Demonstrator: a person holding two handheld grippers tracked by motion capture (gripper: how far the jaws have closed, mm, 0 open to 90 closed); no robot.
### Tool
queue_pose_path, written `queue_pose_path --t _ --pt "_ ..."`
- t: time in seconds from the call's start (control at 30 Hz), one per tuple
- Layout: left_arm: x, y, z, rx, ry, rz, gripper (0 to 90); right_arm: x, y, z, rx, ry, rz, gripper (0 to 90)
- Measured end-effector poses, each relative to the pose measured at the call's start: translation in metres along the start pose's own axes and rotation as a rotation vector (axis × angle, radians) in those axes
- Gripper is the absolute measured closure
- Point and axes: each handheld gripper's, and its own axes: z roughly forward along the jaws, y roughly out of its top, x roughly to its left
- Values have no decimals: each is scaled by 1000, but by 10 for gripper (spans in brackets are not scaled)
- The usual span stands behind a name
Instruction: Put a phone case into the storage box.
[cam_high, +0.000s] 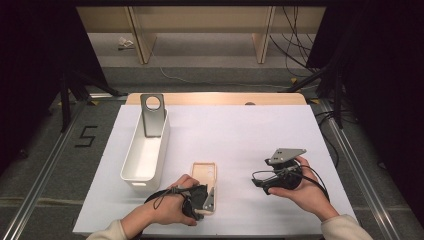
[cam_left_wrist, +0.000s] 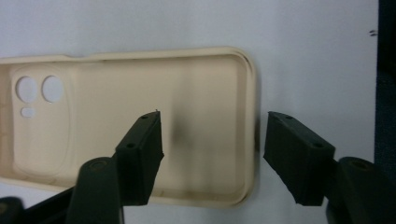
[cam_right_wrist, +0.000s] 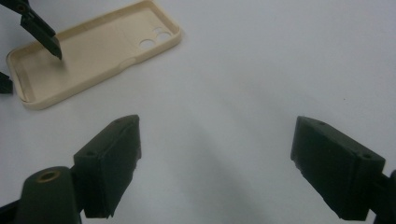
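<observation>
**Left claw straddles the end wall of one cream phone case**

The only writing that can be read is a dark "5" (cam_high: 86, 136) on the floor, well off to the left of both claws. No brand or label shows on any item.

Counted: one cream phone case (cam_high: 204, 176), one white bin (cam_high: 144, 156), one grey plate with a round hole (cam_high: 152, 114) leaning inside the bin's far end, and two claws.

The left gripper (cam_left_wrist: 212, 140) has its jaws partly spread, with the short end wall of the phone case between them: one jaw sits inside the shell, over its inner floor, the other outside the rim, over the white table (cam_high: 240, 135). A gap shows between the outer pad and the rim, so nothing is pinched. The case lies open side up, directly under this claw, its camera cut-outs at the end farthest from the jaws.

The right gripper (cam_right_wrist: 215, 158) is spread wide over bare table and holds nothing; the case lies ahead of it, to its left.
</observation>
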Motion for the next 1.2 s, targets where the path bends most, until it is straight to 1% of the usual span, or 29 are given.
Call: queue_pose_path --t 0.03,0.17,0.27,0.37,0.43,0.6,0.73,1.0,1.03,1.07,1.1,1.13,1.2 --pt "-1 0 0 1 -8 -5 396 0 0 0 2 1 0 170" --pt "-3 1 -1 4 -25 4 480 0 0 1 2 3 -1 170" --pt "-3 1 -1 10 -35 11 526 0 0 1 7 6 2 170" --pt "-5 2 -2 18 -39 16 562 0 -1 2 8 6 0 170" --pt "-5 4 -2 31 -39 31 593 1 -1 2 9 7 -1 170" --pt "-8 6 -2 38 -44 35 654 1 -1 2 10 10 0 170" --pt "-9 7 -2 50 -51 47 707 1 -1 2 13 12 -1 170" --pt "-13 9 -2 72 -44 49 763 1 -1 3 15 15 -1 170" --pt "-13 10 -3 73 -40 51 772 1 -1 3 16 15 -1 170" --pt "-13 9 -2 70 -26 56 798 1 -1 3 15 15 0 170" --pt "-14 10 -2 74 -25 50 816 1 -1 3 16 15 0 170" --pt "-14 10 -2 75 -22 49 818 1 -1 3 15 16 0 170" --pt "-16 11 -2 85 -13 59 826 0 -1 2 14 17 1 170"
